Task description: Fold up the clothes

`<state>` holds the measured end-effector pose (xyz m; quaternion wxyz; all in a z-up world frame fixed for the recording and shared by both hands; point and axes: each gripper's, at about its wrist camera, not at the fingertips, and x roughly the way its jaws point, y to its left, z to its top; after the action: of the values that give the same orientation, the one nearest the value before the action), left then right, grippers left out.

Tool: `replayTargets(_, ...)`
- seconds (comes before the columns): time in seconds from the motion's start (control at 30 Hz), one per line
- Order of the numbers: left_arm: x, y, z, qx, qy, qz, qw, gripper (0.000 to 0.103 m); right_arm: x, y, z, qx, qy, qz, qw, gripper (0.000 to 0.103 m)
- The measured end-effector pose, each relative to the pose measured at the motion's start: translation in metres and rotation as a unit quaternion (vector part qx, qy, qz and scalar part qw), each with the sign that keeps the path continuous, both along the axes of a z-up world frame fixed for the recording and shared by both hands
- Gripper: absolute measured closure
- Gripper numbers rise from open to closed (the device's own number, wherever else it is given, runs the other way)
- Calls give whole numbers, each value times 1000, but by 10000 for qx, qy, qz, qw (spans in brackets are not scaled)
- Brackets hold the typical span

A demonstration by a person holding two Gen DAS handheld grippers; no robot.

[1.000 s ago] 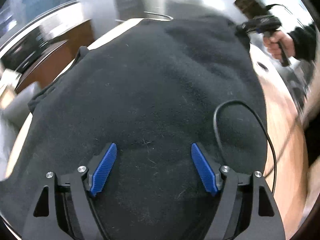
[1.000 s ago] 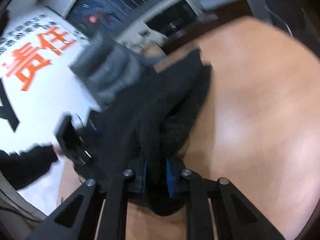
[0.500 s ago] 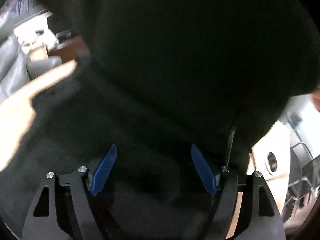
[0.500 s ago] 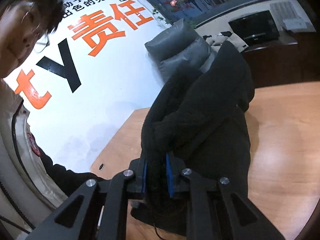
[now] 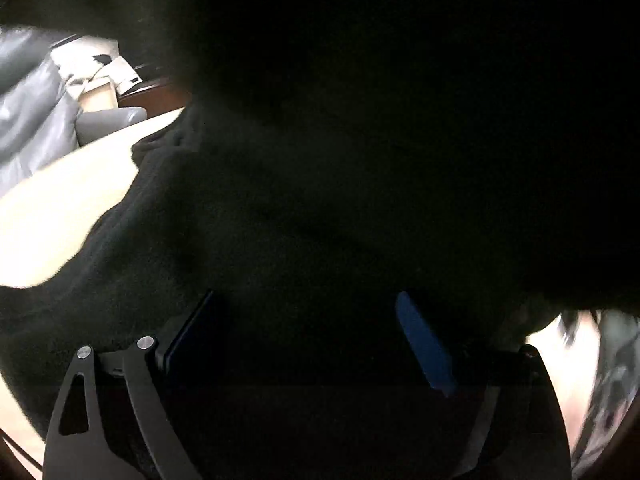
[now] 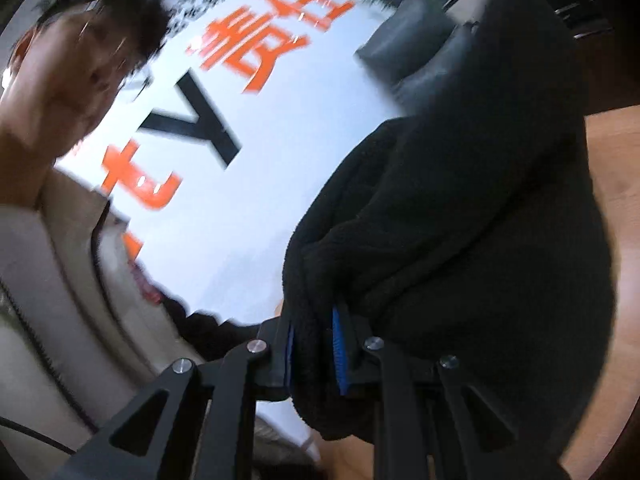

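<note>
Black fleece garment [image 6: 460, 220] pinched in right hand-held gripper [image 6: 314, 346].

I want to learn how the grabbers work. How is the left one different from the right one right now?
The left gripper has its jaws wide apart with nothing pinched; the right gripper is clamped on the black fleece. The left's blue pads sit in shadow under draped fleece; the right's are lit. Both have blue pads and black arms.

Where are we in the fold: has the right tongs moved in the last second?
Yes. The right tongs, shut on the black fleece, have lifted it off the wooden table and swung toward the lettered wall.
</note>
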<state>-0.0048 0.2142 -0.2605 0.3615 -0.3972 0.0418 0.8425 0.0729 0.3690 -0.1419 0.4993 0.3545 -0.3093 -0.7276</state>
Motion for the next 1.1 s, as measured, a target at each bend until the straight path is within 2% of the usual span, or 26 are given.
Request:
replayTargets(0.1,6,-9,5,323,28,127,9994,16,5,14,-4,60,-177,-142,9997,86)
replayTargets(0.2,23,-49,20,518,185,203,9983,16,1,22,-2,12,-192,-245,9995,86)
replayTargets(0.27,40,-92,39,544,190,308,9979,16,-5,17,-7,-58,-196,-154,9997,86)
replayTargets(0.37,70,-156,77,189,204,693,9972,15,-14,-6,-23,51,-212,127,9997,86)
replayTargets(0.47,91,-214,126,-225,268,1184,9923,15,-17,-48,-52,703,-326,594,9952,86)
replayTargets(0.57,107,-265,195,-473,729,1859,9787,11,-14,-88,-75,1495,-314,1045,9827,85)
replayTargets(0.67,117,-296,256,-622,1274,2407,9602,3,-5,-115,-79,2255,-9,1287,9657,85)
replayTargets(0.73,112,-296,282,-626,1458,2451,9564,2,2,-124,-75,2644,320,1305,9550,84)
replayTargets(0.8,110,-271,293,-554,1638,2172,9607,1,14,-135,-70,3076,783,1302,9393,81)
replayTargets(0.83,107,-251,294,-436,1728,1912,9652,1,23,-139,-67,3243,1058,1300,9310,74)
replayTargets(0.87,96,-231,291,-281,1787,1640,9697,1,33,-143,-65,3392,1349,1315,9216,62)
replayTargets(0.9,81,-207,282,-69,1757,1294,9759,1,44,-145,-63,3509,1597,1346,9128,54)
replayTargets(0.93,64,-181,272,164,1684,908,9814,1,54,-147,-60,3627,1811,1354,9041,38)
replayTargets(0.97,54,-157,262,319,1605,547,9850,1,64,-150,-56,3747,1997,1345,8953,26)
replayTargets(1.03,38,-108,237,510,1424,-187,9883,1,83,-155,-49,3981,2366,1325,8764,21)
replayTargets(1.1,14,-57,207,556,1237,-914,9865,2,95,-149,-42,4110,2476,1215,8689,21)
